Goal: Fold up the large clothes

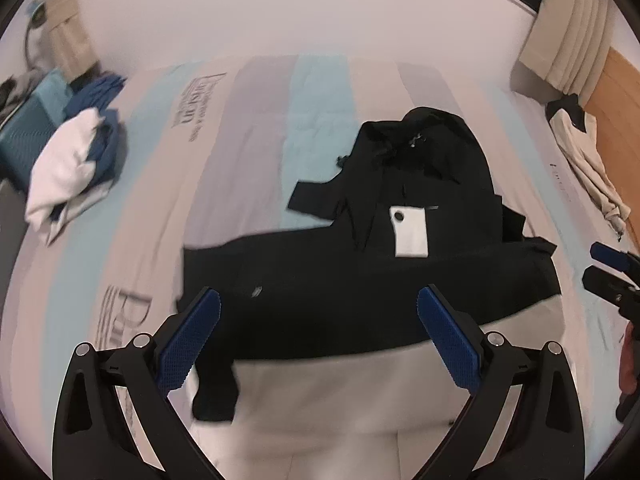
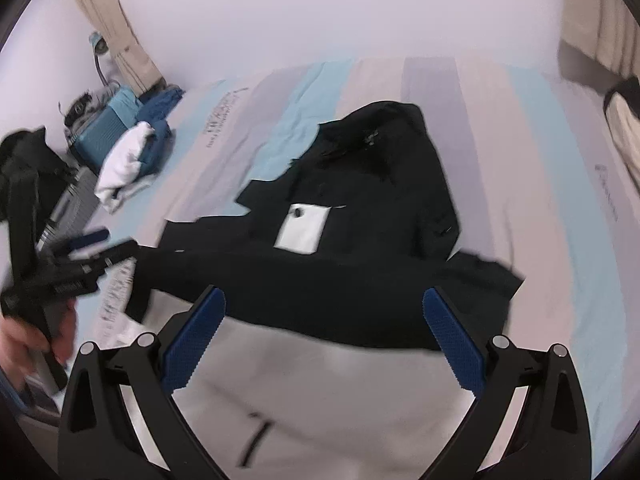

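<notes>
A large black jacket (image 1: 400, 264) lies spread on the striped bed, its near part folded across, with a white label (image 1: 412, 230) on it. It also shows in the right wrist view (image 2: 360, 240). A pale grey garment (image 1: 340, 400) lies under its near edge; in the right wrist view (image 2: 320, 392) it fills the foreground. My left gripper (image 1: 318, 312) is open and empty above the jacket's near edge. My right gripper (image 2: 324, 312) is open and empty above the same edge. Each gripper shows in the other's view, the right (image 1: 608, 268) and the left (image 2: 100, 248).
The bed (image 1: 260, 120) has pastel stripes. A pile of white and blue clothes (image 1: 76, 160) sits at its far left beside a teal suitcase (image 1: 24, 128). A cream and black garment (image 1: 576, 140) lies at the right by a wooden headboard (image 1: 620, 92). Curtains hang behind.
</notes>
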The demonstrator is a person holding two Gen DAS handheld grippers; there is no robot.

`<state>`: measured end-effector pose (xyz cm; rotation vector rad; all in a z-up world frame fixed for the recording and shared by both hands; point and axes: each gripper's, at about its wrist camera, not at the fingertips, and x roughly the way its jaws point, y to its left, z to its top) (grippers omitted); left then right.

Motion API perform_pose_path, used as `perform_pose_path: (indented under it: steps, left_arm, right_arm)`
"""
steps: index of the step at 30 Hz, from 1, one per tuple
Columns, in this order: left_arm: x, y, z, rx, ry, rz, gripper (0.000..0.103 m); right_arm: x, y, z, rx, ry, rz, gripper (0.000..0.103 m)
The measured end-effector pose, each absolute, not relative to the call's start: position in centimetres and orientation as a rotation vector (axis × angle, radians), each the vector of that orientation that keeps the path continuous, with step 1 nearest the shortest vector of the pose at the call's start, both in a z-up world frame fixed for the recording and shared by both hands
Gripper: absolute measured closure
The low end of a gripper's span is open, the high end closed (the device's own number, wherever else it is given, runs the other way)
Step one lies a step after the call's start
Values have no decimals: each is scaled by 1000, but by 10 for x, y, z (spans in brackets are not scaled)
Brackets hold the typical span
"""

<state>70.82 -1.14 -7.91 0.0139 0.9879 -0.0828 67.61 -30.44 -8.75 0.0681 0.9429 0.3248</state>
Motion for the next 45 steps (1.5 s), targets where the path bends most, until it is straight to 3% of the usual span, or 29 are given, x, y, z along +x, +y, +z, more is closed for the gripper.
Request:
perform_pose_path:
  steps: [12, 17, 29, 43, 45]
  left_arm:
    - [820, -62, -128, 13, 1020, -255, 6]
    - [874, -68, -139, 20, 1014, -278, 6]
    - [1012, -80, -195, 63, 1042, -400, 6]
    - [1054, -104, -235, 50, 1124, -470, 6]
    - [1054, -111, -238, 81, 1106, -489, 6]
  right_arm:
    - [764, -342, -122, 72, 952, 233, 8]
    - [811, -344, -138, 57, 988, 233, 19]
    - [925, -357, -173, 50, 1009, 224, 22]
    - [964, -360, -219, 111, 1069, 185, 25]
    - [963, -358, -226, 112, 1079, 186, 32]
